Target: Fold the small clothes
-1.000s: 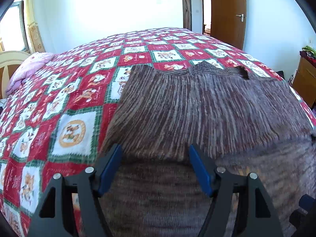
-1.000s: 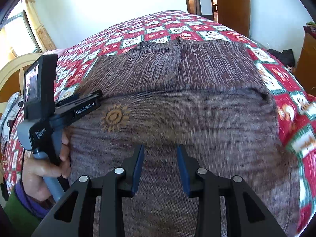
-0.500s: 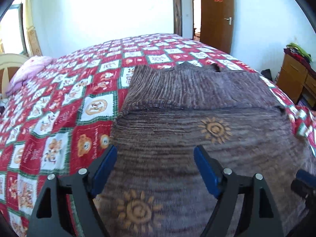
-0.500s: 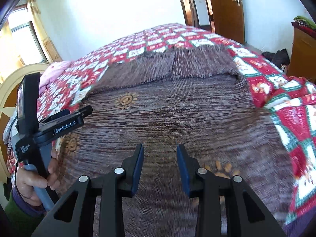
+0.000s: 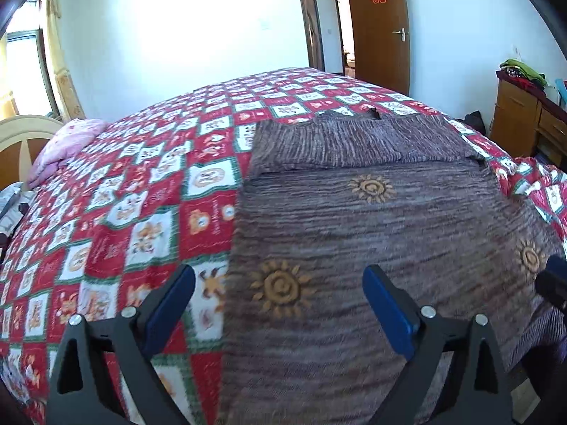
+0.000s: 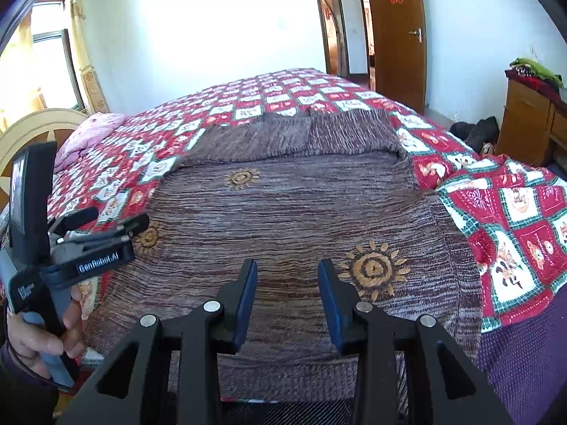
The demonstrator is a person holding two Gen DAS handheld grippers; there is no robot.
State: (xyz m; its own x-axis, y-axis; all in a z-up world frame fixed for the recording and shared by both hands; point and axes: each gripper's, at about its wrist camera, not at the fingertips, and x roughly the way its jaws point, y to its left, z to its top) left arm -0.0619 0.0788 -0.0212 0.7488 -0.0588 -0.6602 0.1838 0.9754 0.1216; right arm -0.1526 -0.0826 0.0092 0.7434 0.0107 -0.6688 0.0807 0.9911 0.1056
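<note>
A brown striped knit sweater [image 5: 372, 233] with orange sun motifs lies flat on the bed; both sleeves are folded across its far end [image 5: 347, 138]. It also shows in the right wrist view [image 6: 290, 219]. My left gripper [image 5: 278, 287] is open and empty, hovering above the sweater's near left edge. My right gripper [image 6: 287, 279] is open and empty above the sweater's near hem. The left gripper also shows in the right wrist view [image 6: 134, 226], held in a hand at the left.
The bed has a red, white and green checked quilt [image 5: 124, 194]. A pink pillow [image 5: 63, 145] lies by the headboard at the left. A wooden dresser [image 6: 531, 120] stands at the right. A brown door [image 5: 375, 24] is at the back.
Both grippers have pulled back toward the near end of the sweater and risen. More of the sweater's body with its sun motifs now shows. Both stay open.
</note>
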